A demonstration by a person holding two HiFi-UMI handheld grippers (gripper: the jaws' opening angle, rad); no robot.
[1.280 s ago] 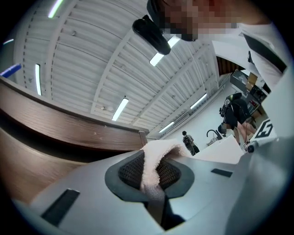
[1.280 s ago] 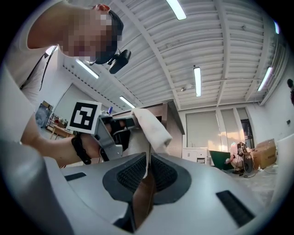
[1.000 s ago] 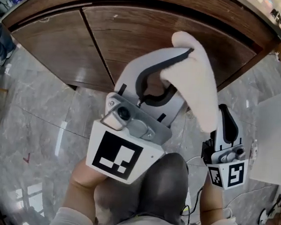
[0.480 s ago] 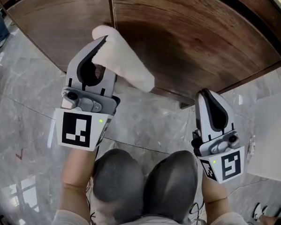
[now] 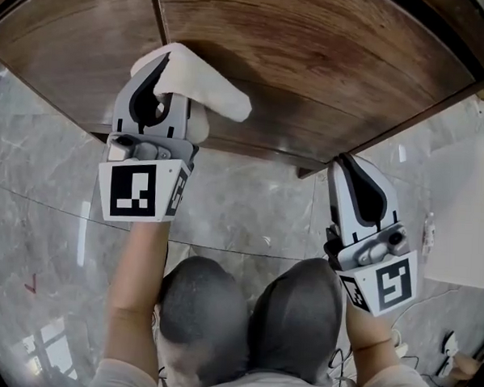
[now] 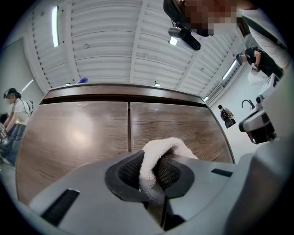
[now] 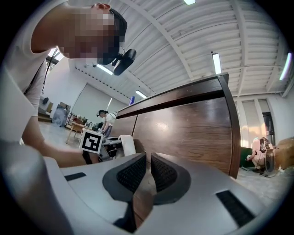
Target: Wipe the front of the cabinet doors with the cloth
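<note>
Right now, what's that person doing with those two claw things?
A person faces a wooden cabinet, one gripper in each hand. The left claw pinches a white cloth and holds it at a door front, beside the seam between the doors. The right claw is shut and empty, low by the cabinet's corner.

Head view: above the person, facing steeply down; dark brown wooden cabinet doors (image 5: 313, 63) at top, grey marble floor (image 5: 249, 205) below.

Left gripper view: on the left gripper (image 6: 149, 172), facing the doors nearly square-on, near, tilted upward.

Right gripper view: on the right gripper (image 7: 148, 172), looking obliquely along the door fronts.

All three share the doors. Head and left gripper views share the door seam (image 6: 129, 126). Right gripper view also catches the white terry cloth (image 7: 127, 144).
</note>
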